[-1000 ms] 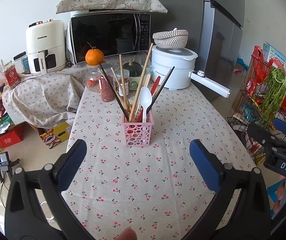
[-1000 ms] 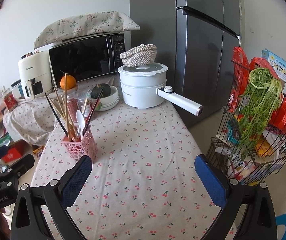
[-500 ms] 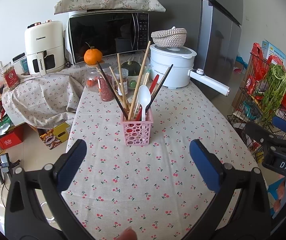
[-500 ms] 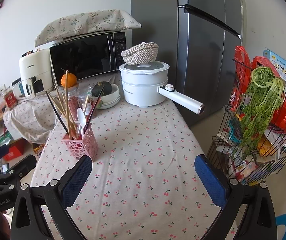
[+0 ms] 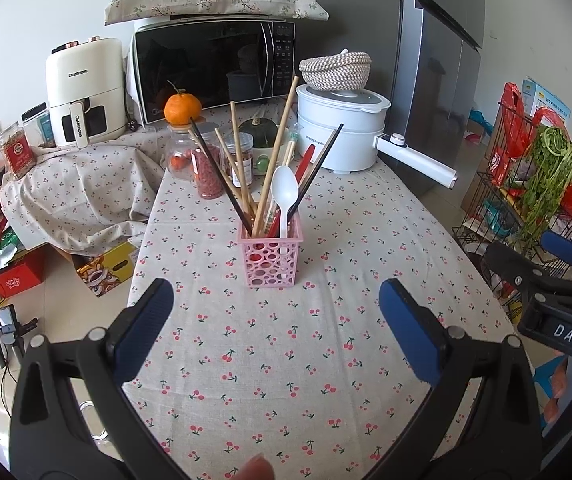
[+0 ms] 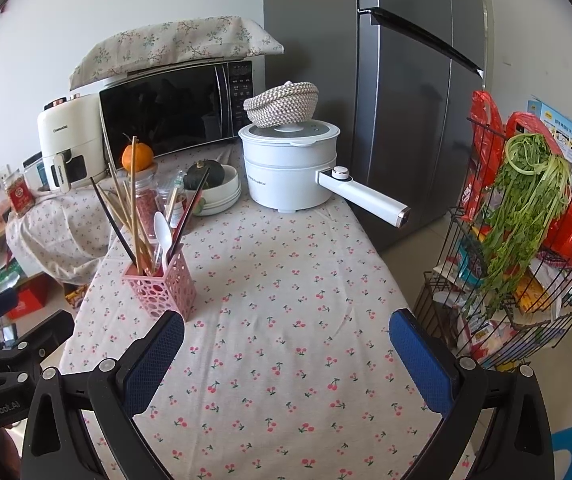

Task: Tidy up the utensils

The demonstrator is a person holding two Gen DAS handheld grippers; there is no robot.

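Nearest, over the cherry-print tablecloth: black left gripper with blue pads, spread wide, empty. Black right gripper with blue pads likewise wide and empty, right of the pink perforated plastic holder.

Compared with a second ago: barely any change, only a slight drift of the left view toward the holder; contents unmoved.

In the holder: wooden chopsticks, black chopsticks, white plastic spoon, all upright or leaning. No loose utensil on the cloth around it.

Behind the holder: glass jars, white electric pot.

Fits either a finished gathering or a sorting still ahead.
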